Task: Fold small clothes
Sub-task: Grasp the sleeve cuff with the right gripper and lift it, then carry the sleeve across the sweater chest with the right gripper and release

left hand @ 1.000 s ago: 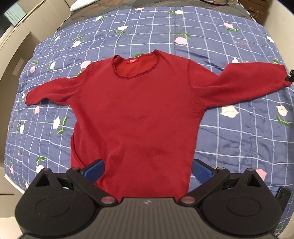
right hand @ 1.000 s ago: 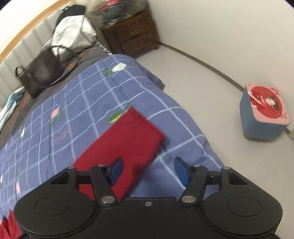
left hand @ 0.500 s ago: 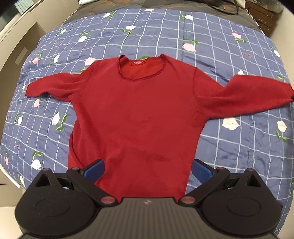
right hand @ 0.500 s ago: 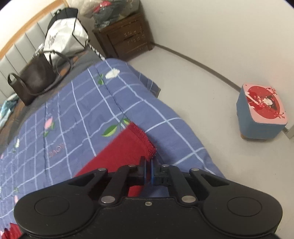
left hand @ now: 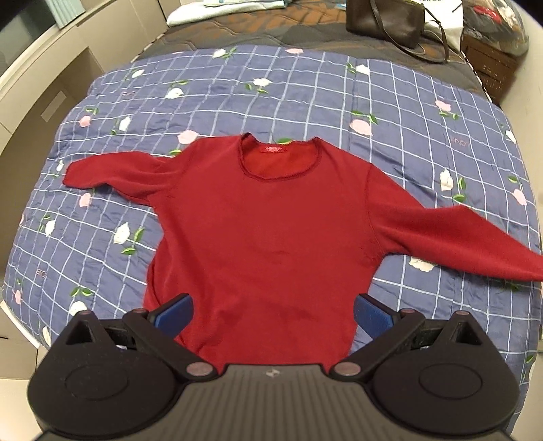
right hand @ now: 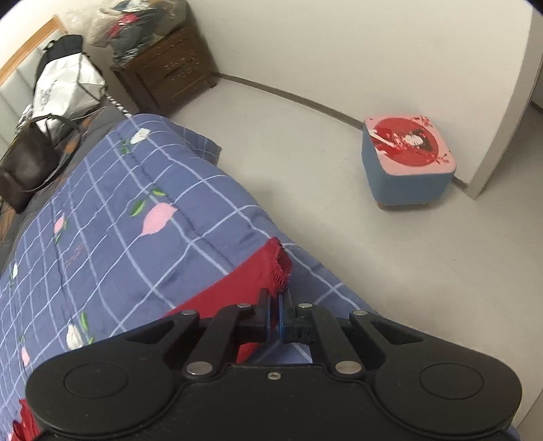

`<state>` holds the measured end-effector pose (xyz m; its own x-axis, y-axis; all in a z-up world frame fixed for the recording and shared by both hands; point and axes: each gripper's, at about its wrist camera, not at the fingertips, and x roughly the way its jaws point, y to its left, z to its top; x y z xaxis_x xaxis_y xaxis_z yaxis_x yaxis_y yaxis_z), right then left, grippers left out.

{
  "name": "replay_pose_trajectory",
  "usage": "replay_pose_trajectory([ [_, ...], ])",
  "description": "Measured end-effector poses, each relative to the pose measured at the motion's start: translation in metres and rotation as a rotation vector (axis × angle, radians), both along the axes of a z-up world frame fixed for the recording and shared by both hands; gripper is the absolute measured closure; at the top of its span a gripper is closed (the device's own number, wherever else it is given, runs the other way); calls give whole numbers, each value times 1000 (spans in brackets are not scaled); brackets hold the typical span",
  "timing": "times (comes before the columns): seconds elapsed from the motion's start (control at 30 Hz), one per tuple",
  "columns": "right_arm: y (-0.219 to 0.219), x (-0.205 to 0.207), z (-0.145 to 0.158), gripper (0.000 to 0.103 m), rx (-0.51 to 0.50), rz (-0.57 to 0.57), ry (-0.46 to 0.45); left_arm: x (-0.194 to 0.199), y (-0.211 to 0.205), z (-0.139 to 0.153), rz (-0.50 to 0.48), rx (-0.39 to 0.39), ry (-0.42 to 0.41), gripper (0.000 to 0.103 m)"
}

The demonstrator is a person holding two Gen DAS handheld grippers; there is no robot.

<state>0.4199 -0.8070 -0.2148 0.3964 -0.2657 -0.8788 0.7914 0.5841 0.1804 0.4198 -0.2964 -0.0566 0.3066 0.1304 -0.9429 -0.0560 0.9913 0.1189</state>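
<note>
Below my left gripper (left hand: 271,313), a red sweater (left hand: 271,230) lies face up on the blue checked quilt (left hand: 305,88), its collar pointing away from me and both sleeves stretched out to the sides. My left jaws are spread wide, one blue pad on each side of the sweater's hem, holding nothing. My right gripper (right hand: 275,313) has its jaws pressed together on the cuff (right hand: 276,268) of the sweater's right sleeve, at the quilt's edge nearest the floor; the frayed red cuff bunches up just ahead of the pads, and the sleeve runs back across the quilt under the gripper. From the left wrist view that same sleeve (left hand: 458,234) reaches to the right edge of the quilt, its end cut off by the frame, while the other sleeve (left hand: 112,169) lies flat toward the quilt's left side. Beyond the quilt's far end sits a dark handbag (left hand: 383,17). Off the quilt, on the pale floor, a blue stool (right hand: 407,163) with a red and pink top stands by the wall, and a dark wooden nightstand (right hand: 166,74) stands past the quilt's corner.
</note>
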Motion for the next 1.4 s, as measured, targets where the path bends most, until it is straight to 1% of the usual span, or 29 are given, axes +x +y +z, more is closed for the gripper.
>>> replay_pose_trajectory([
  [0.2, 29, -6, 39, 99, -66, 108, -51, -11, 9, 18, 1, 60, -20, 0],
  [0.33, 56, -4, 72, 99, -106, 185, -107, -19, 21, 37, 0, 59, -70, 0],
  [0.43, 81, -1, 98, 99, -141, 258, -163, -26, 37, 44, 18, 57, -94, 0],
  [0.67, 148, 21, 145, 99, -209, 458, -245, -41, 90, 43, 77, 37, -94, 0],
  [0.8, 204, 38, 166, 99, -264, 548, -277, -47, 124, 34, 86, 21, -103, 0],
  [0.9, 252, 51, 177, 99, -284, 589, -280, -47, 152, 28, 91, 3, -103, 0],
  [1.0, 302, 66, 180, 99, -268, 654, -282, -45, 181, 24, 101, -19, -101, 0],
  [1.1, 356, 84, 176, 99, -253, 729, -279, -42, 206, 19, 113, -13, -80, 0],
  [1.23, 426, 102, 156, 99, -240, 814, -262, -46, 239, 17, 131, 21, -70, 0],
  [1.3, 460, 112, 142, 99, -229, 848, -245, -49, 259, 16, 154, 39, -59, 0],
  [1.4, 499, 118, 116, 99, -199, 880, -212, -54, 287, 16, 193, 51, -45, 0],
])
